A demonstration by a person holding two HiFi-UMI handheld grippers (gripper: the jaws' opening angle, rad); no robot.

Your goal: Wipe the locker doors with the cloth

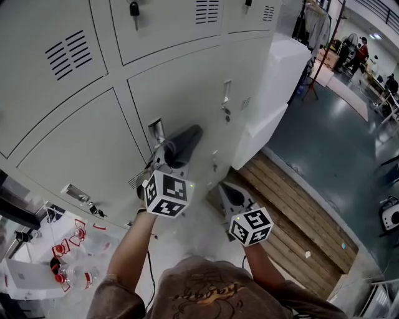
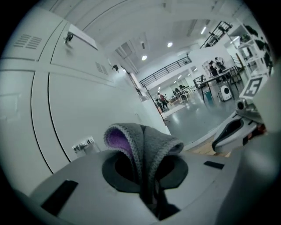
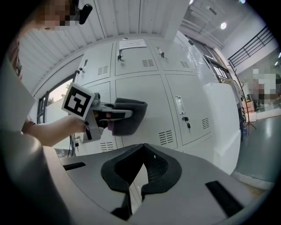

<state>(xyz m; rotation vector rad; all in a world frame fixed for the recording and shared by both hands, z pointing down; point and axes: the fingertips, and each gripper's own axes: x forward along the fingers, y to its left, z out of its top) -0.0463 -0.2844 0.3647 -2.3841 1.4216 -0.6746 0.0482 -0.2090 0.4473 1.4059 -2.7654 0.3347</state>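
A dark grey cloth (image 1: 185,142) with a purple inner side (image 2: 117,137) is folded and pinched in my left gripper (image 1: 173,157). It is held up against the pale grey locker doors (image 1: 187,81), close to a door's latch plate (image 1: 156,131). In the left gripper view the cloth (image 2: 147,145) sticks up between the jaws of that gripper (image 2: 145,169). My right gripper (image 1: 228,190) hangs lower and to the right, away from the doors. Its pads (image 3: 151,165) meet at the tip with nothing between them. The right gripper view shows the left gripper (image 3: 99,115) and cloth (image 3: 129,116) before the lockers (image 3: 149,94).
A white cabinet (image 1: 280,75) stands to the right of the lockers, with a wooden pallet (image 1: 299,215) on the floor below it. Keys hang in several locks (image 1: 134,9). A table with red-topped items (image 1: 62,255) is at the lower left. People stand far off (image 1: 361,50).
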